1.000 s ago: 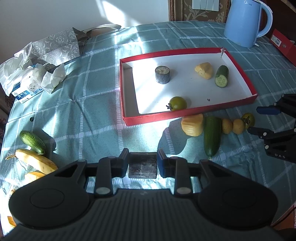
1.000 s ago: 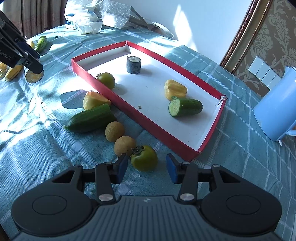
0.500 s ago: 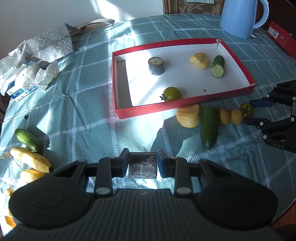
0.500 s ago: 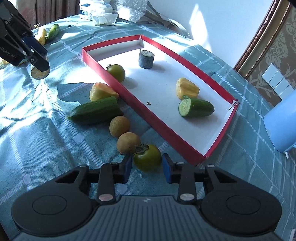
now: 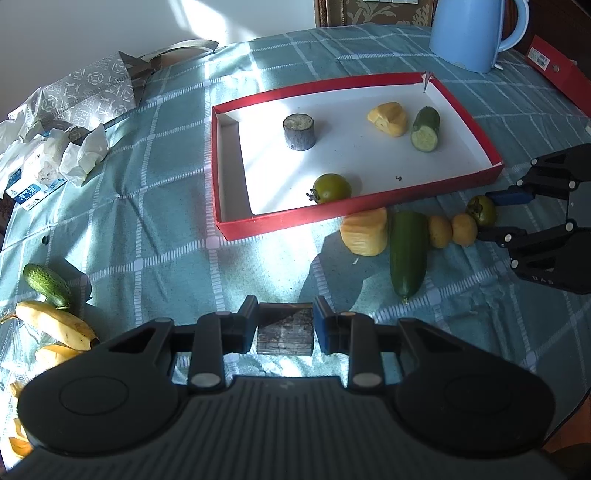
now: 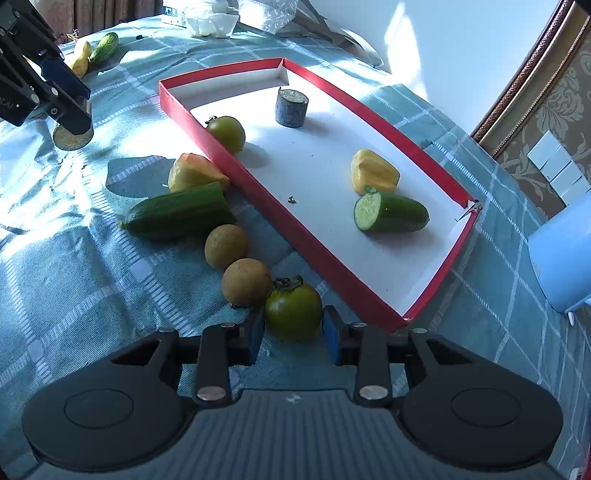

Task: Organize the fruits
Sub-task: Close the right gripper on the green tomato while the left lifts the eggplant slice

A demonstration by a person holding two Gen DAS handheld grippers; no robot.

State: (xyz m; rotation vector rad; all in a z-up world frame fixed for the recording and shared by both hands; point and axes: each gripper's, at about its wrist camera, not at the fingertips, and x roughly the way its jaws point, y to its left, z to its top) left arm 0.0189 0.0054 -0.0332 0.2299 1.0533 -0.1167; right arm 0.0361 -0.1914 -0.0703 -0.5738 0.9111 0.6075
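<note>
A red-rimmed white tray (image 5: 332, 214) holds a dark cut cylinder (image 5: 299, 132), a yellow pepper piece (image 5: 388, 119), a cucumber half (image 5: 425, 129) and a green round fruit (image 5: 331, 187). My left gripper (image 5: 285, 319) is shut on a second dark cylinder chunk (image 5: 284, 338), held above the cloth in front of the tray. In the right wrist view, my right gripper (image 6: 293, 328) is shut on another green round fruit (image 6: 293, 306) that rests on the cloth beside the tray's near rim (image 6: 258, 192). Both pads touch its sides.
Along the tray's front edge lie a yellow pepper chunk (image 5: 365, 236), a long cucumber (image 5: 408, 251) and two small brown round fruits (image 5: 440, 231). A small cucumber (image 5: 46, 285) and bananas (image 5: 55, 325) lie far left. A blue kettle (image 5: 469, 33) stands behind the tray.
My right gripper's jaws have closed in onto the green round fruit on the cloth. The left gripper still holds its dark chunk and has barely moved.
</note>
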